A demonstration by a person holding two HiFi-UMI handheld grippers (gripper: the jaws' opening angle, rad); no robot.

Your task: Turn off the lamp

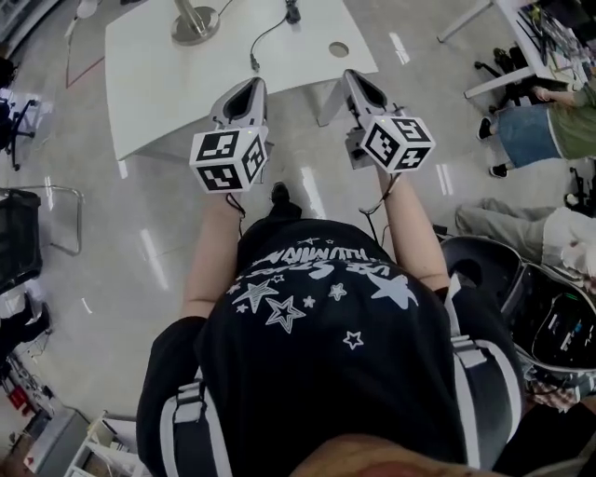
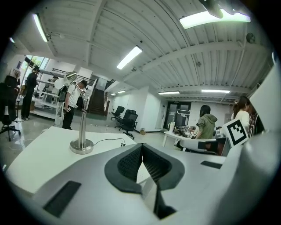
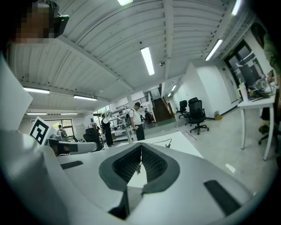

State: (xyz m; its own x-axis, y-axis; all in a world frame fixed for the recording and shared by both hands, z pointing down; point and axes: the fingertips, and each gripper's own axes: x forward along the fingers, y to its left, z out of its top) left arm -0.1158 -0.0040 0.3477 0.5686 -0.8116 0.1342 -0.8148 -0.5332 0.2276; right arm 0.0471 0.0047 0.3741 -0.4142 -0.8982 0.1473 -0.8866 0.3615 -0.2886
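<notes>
Head view: A person in a black shirt with white stars (image 1: 317, 307) stood over a grey floor, seen from above, holding one tool in each hand. The left gripper (image 1: 250, 86) and the right gripper (image 1: 354, 78) pointed forward side by side, their tips at the near edge of a white table (image 1: 149, 84). The lamp (image 1: 194, 23) stood at the far side of that table, only its round metal base and the bottom of its pole in frame. A dark cable (image 1: 268, 34) lay across the tabletop near the base.

Left gripper view: The left gripper (image 2: 142, 146) had its two dark ribbed jaws pressed together at the tips, with nothing between them. The lamp (image 2: 81, 127) stood ahead and to the left on the white table (image 2: 35, 158), well apart from the jaws, upright on its round base with its head tilted at the top of a thin pole. The cable (image 2: 109, 140) ran from the base toward the right. The marker cube of the right gripper (image 2: 237, 132) showed at the right edge.

Right gripper view: The right gripper (image 3: 141, 146) likewise had its jaws closed on each other, holding nothing. The lamp (image 3: 128, 132) appeared small and distant beyond the tips, slightly to the left, on the table (image 3: 178, 144). Whether it was lit could not be told.
</notes>
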